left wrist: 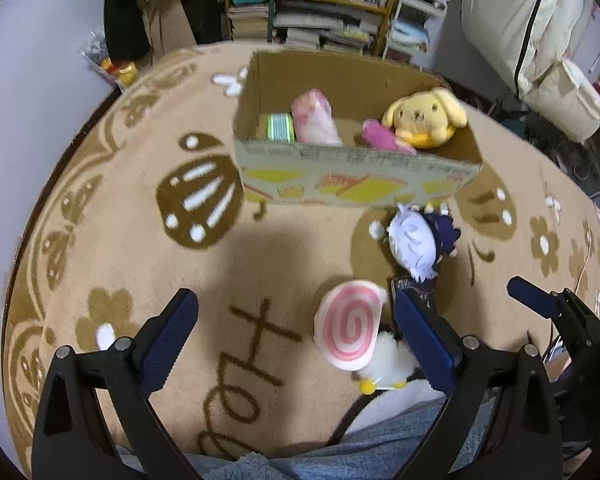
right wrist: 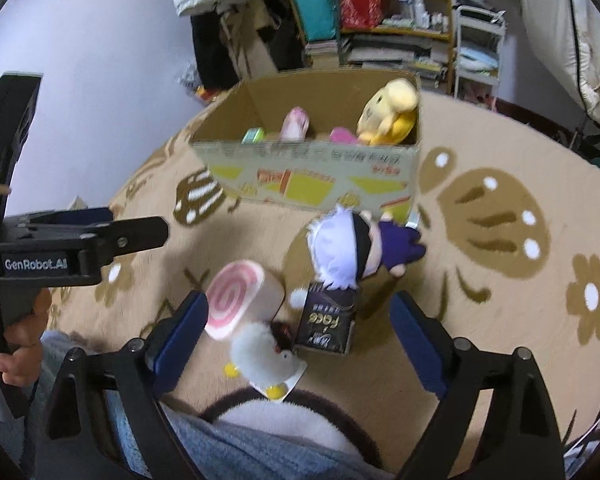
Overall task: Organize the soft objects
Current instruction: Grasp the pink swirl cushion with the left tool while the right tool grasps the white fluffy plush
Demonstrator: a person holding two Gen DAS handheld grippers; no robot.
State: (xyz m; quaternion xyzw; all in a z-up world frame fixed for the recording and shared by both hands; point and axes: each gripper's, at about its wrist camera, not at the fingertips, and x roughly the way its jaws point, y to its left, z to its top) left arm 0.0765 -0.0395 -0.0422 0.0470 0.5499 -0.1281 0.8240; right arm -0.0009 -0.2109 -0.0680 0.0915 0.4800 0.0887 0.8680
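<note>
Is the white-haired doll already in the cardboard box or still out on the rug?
Out. The white-haired doll lies on the rug just in front of the cardboard box, outside its printed front wall.

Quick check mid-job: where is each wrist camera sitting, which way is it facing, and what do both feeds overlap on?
Left wrist: on the left gripper, angled down at the tan patterned rug; its own open blue-padded fingers show.
Right wrist: on the right gripper, angled down likewise; open fingers, plus the left gripper and a hand at the frame's left.
Shared: open cardboard box, pink swirl plush, white-haired doll.
</note>
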